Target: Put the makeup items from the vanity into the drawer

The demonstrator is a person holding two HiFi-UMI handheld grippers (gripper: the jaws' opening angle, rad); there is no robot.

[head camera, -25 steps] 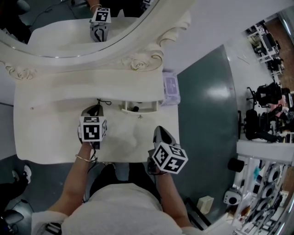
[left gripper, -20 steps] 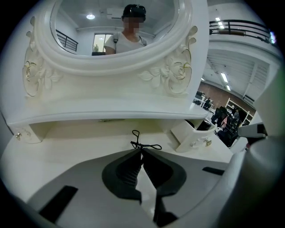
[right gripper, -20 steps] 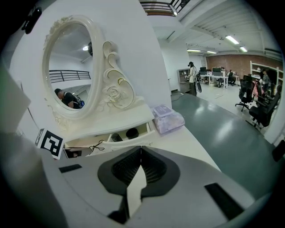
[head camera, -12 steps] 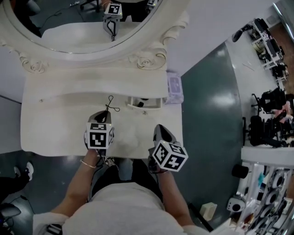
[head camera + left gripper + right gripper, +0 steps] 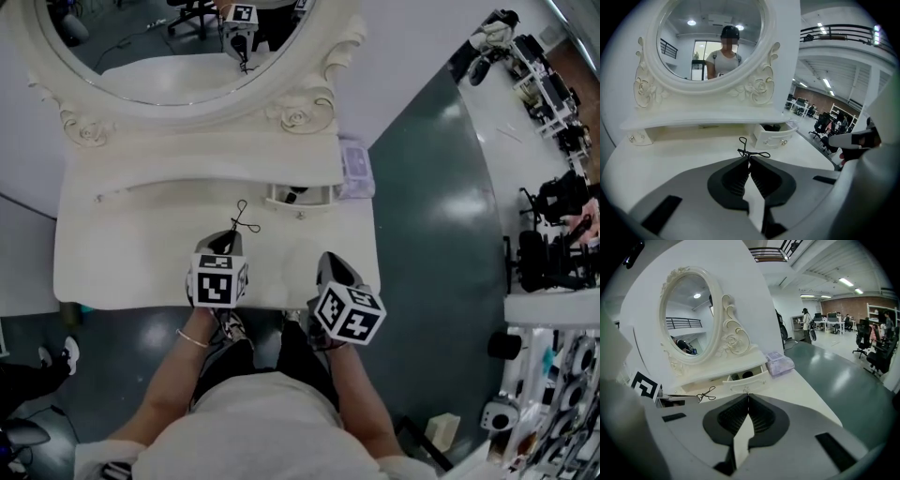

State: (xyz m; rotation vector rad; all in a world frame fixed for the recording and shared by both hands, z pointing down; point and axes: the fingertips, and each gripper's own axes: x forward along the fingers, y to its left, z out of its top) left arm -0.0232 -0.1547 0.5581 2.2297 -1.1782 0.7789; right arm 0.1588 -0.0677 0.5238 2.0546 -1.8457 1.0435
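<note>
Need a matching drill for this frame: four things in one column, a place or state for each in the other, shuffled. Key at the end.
Things
1. eyelash curler
2. drawer
3. lavender box
4. right tool

Place or state
A. shut, nothing between its jaws
B. at the right edge of the vanity, beside the drawer
C. pinched at the tip of the left tool
D. pulled open, dark items inside

Pairs: 1-C, 2-D, 3-B, 4-A

Left gripper, right gripper apparently closed
</note>
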